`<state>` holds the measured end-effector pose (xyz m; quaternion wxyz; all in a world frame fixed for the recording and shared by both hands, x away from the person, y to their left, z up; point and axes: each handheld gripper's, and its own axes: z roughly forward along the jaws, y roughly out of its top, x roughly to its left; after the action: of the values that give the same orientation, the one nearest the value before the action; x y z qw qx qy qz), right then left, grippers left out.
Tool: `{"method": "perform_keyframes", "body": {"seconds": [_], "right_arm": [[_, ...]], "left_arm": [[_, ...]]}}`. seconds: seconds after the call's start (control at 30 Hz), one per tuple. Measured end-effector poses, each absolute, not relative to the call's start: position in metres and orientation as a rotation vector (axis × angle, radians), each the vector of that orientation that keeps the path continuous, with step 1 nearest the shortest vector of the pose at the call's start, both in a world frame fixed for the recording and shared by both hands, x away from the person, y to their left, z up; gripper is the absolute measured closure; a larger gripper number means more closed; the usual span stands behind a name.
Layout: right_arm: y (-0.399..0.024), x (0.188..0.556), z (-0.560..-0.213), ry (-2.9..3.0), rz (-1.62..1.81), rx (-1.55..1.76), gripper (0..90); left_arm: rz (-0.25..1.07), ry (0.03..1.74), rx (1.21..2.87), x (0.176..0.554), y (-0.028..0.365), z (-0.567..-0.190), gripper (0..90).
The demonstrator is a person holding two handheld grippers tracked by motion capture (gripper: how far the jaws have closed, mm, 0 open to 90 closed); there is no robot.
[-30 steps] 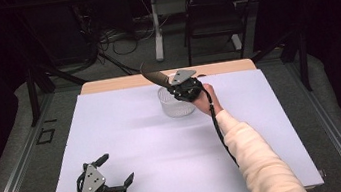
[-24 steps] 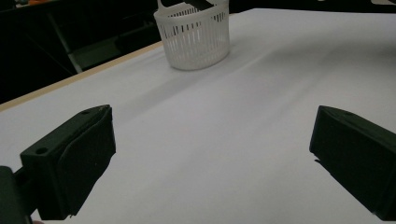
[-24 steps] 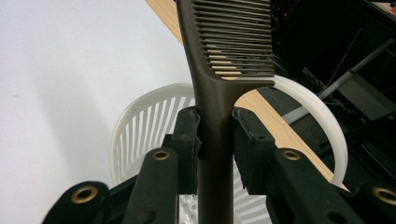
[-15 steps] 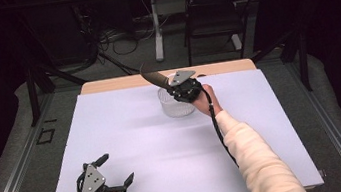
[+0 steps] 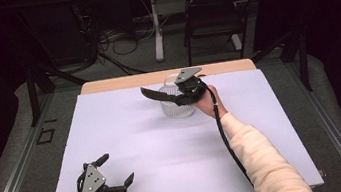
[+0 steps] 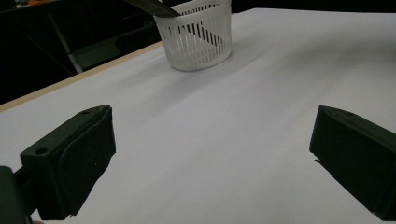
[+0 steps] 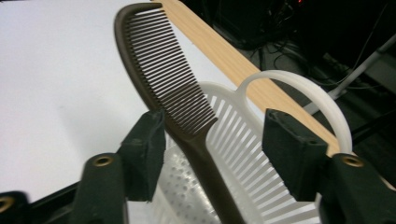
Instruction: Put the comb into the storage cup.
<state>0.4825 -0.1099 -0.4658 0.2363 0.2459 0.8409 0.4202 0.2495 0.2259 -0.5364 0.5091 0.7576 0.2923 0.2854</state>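
Observation:
A dark brown comb (image 5: 155, 94) slants up and to the left out of a white slotted basket (image 5: 177, 106) at the far middle of the table. My right gripper (image 5: 181, 94) hovers over the basket. Its jaws have just been opening and stand apart with the comb (image 7: 163, 79) between them. The comb leans by the left pad, clear of the right one, and its handle runs down into the basket (image 7: 243, 135). My left gripper (image 5: 116, 169) rests open at the near left with nothing between its jaws (image 6: 212, 154). It faces the basket (image 6: 196, 39).
A white sheet (image 5: 128, 132) covers the table, with a wooden strip (image 5: 121, 82) showing along the far edge. Beyond it stand a black chair (image 5: 215, 14) and a table leg amid cables. Dark floor surrounds the table.
The right gripper's jaws stand wider than before. The comb's far end has dropped lower, toward the basket. The left gripper has stayed where it was.

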Motion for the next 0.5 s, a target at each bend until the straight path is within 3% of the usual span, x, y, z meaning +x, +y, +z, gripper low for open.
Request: {"method": "perform_keyframes", "body": {"seconds": [0.2,0.5], "right_arm": [[-0.114,0.474,-0.459,2.351,1.156,0.708,19.5],[-0.123,0.459,-0.450,2.431,1.127,0.719,8.8]], "left_arm": [[0.689,0.699,1.826,0.249,0.226,-0.536,0.1],[0.686,0.700,1.824,0.249,0.225,-0.536,0.1]]}}
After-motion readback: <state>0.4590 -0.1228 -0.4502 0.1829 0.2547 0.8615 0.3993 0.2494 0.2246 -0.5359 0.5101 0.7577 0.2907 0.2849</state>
